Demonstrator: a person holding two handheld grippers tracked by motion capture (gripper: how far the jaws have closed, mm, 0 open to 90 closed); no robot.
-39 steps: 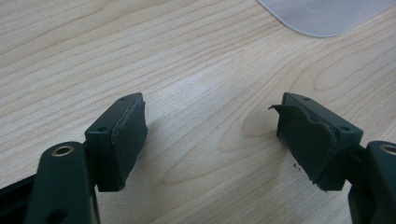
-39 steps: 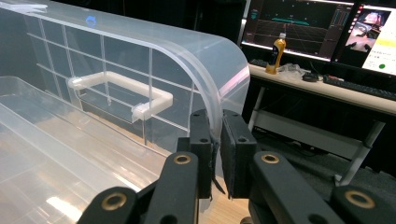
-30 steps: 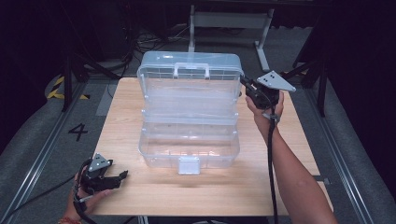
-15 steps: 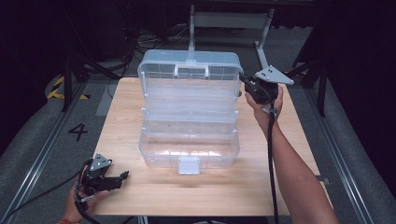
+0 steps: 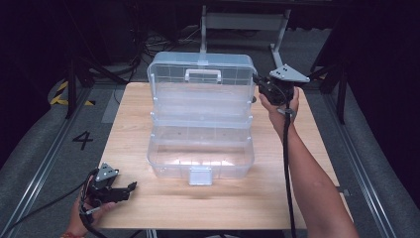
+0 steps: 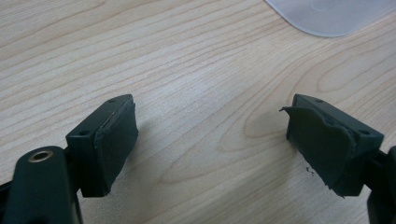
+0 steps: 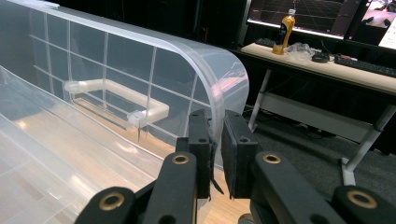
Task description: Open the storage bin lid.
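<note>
Large clear plastic storage box [image 5: 200, 148] standing open in the middle of the light wooden counter [image 5: 307, 163], tiers stepped back and the hinged clear lid [image 5: 200, 74] with its white handle [image 5: 203, 75] raised upright at the far side. Right claw [image 5: 256, 79] at the lid's right edge, near the far right corner of the counter, held in a hand with the forearm reaching in from the lower right. Seen along the right claw's own view [image 7: 217, 140]: jaws nearly together, pinching the thin curved rim of the lid between the pads, handle just beyond on the left. Left claw [image 5: 130, 187] low over the near left corner of the counter, well apart from the box, pointing right. Jaws of the left claw [image 6: 210, 140] spread wide, just been opening, nothing between them but bare wood grain; a rounded corner of clear plastic at the top right of that view. Behind the lid, a desk with an orange bottle [image 7: 286, 27] and a keyboard.
</note>
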